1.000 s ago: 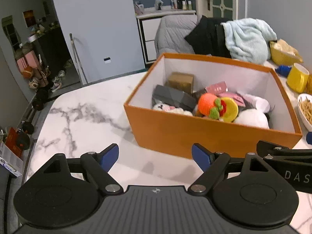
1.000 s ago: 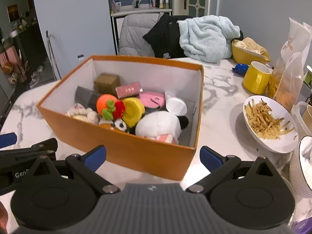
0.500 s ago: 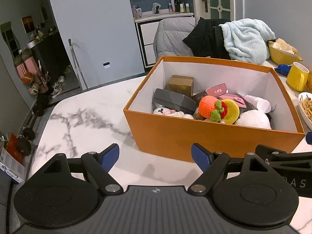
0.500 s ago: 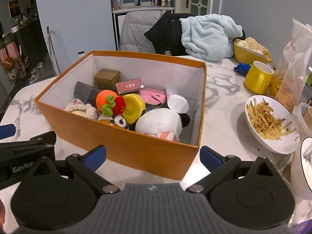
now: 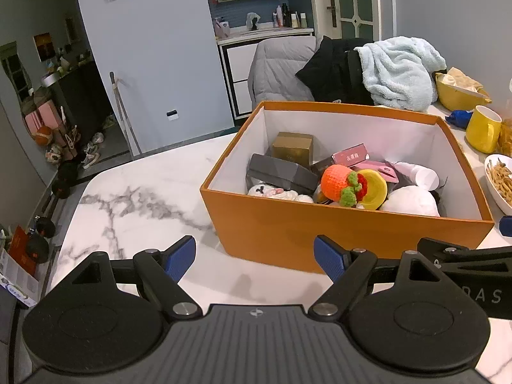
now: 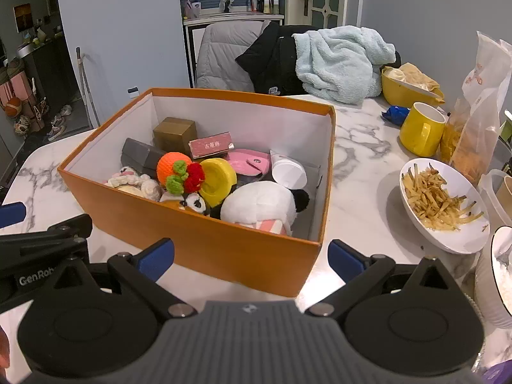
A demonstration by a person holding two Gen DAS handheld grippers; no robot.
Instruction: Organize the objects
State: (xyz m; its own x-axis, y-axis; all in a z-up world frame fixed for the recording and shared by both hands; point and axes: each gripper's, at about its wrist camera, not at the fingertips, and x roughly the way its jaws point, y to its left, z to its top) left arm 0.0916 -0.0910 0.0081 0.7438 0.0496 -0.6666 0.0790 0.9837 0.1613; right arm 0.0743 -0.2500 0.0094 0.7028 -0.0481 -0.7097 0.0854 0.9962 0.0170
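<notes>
**Both grippers spread wide and empty in front of the orange box**

The left gripper [image 5: 255,258] has its blue-padded fingers far apart with nothing between them, held low over the marble table [image 5: 144,198], just short of the near wall of the orange box [image 5: 320,233]. The right gripper [image 6: 251,259] is likewise wide open and holds nothing; its fingers frame the box's near corner without touching it. Each gripper's black body shows at the edge of the other's view.

The orange box [image 6: 224,243] stands open on the table, white inside, and is filled with small things. At the back are a gold-brown carton [image 6: 175,132] and a pink-red packet [image 6: 211,145] leaning beside it. A dark grey case [image 6: 140,156] lies to the left. In the middle, a crocheted orange fruit [image 6: 172,168] touches a yellow round lid [image 6: 217,177]. A pink pouch [image 6: 248,160] and a white bottle [image 6: 288,171] lie behind a panda plush [image 6: 262,206], which rests against the near wall.

To the right of the box stand a yellow mug [image 6: 420,132] and a white bowl of potato strips [image 6: 441,203]. A light blue fleece [image 6: 339,60] is heaped at the table's far end.
</notes>
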